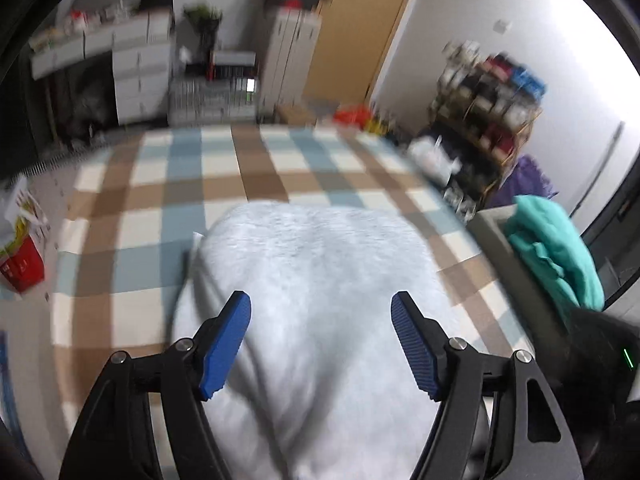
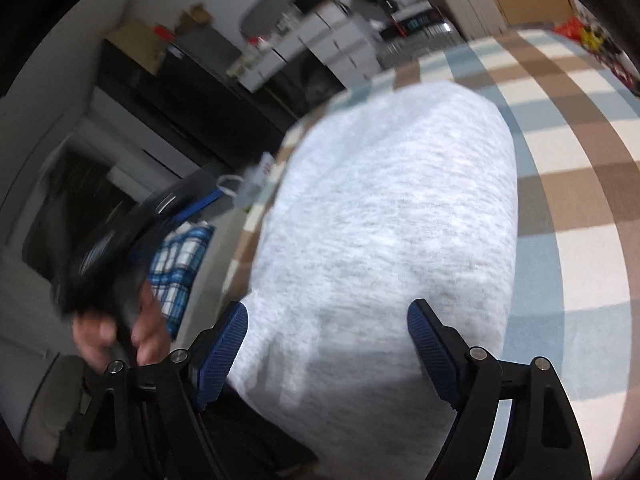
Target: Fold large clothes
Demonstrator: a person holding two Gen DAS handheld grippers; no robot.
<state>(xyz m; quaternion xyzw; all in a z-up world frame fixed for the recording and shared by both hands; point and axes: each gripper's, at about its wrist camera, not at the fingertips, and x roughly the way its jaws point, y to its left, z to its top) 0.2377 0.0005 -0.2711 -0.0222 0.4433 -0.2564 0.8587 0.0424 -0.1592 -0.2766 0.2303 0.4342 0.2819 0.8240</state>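
Left claw: the left gripper [image 1: 321, 312] hangs over the near part of the garment, its blue ribbed pads [image 1: 226, 344] spread wide, nothing between them.
Right claw: the right gripper [image 2: 327, 322] is likewise spread, its blue pads [image 2: 222, 354] apart above the garment's near end, pinching nothing.
Garment: a pale grey fleecy garment [image 1: 320, 300] lies in a rounded, bundled heap on the checked cover [image 1: 160, 200]; seen from the right wrist, the same garment [image 2: 384, 216] runs from the near edge toward the far left edge of the cover [image 2: 580, 184].
Cover: blue, brown and cream checks; bare around the heap's far and right sides.
Left hand: the person's left hand [image 2: 120, 332] grips the handle of the left tool, beside the garment's left flank.
Right margin: a teal cloth [image 1: 556, 252] sits on a grey ledge beyond the cover's right edge.
Left margin: a blue-and-white checked fabric [image 2: 180, 264] lies off the cover's left edge.
Image quality: both views are motion-blurred.
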